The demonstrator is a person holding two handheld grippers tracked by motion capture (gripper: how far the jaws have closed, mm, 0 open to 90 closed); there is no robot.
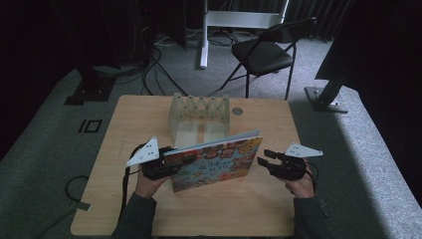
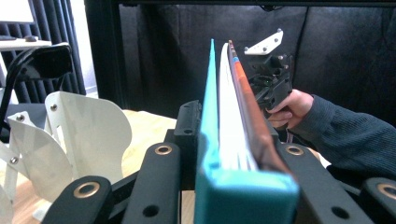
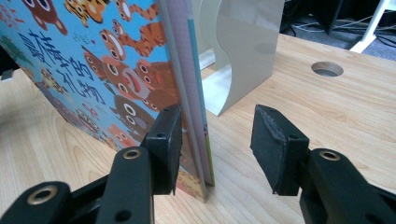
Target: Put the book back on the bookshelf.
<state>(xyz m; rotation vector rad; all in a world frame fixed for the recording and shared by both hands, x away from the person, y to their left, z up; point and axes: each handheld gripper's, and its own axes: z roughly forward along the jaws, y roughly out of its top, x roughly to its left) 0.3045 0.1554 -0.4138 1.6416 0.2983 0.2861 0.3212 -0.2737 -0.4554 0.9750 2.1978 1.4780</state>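
Note:
A picture book with a colourful animal cover stands on edge on the wooden table, in front of a white divider rack. My left gripper is shut on its teal spine end; in the left gripper view the book fills the gap between the jaws of the left gripper. My right gripper is at the book's other end, open. In the right gripper view the book's page edge stands between the jaws of the right gripper, close to the left pad and well apart from the right pad.
The rack stands just behind the book, its curved dividers beside my left gripper. A round hole is in the table at the back right. A black folding chair stands on the floor beyond the table.

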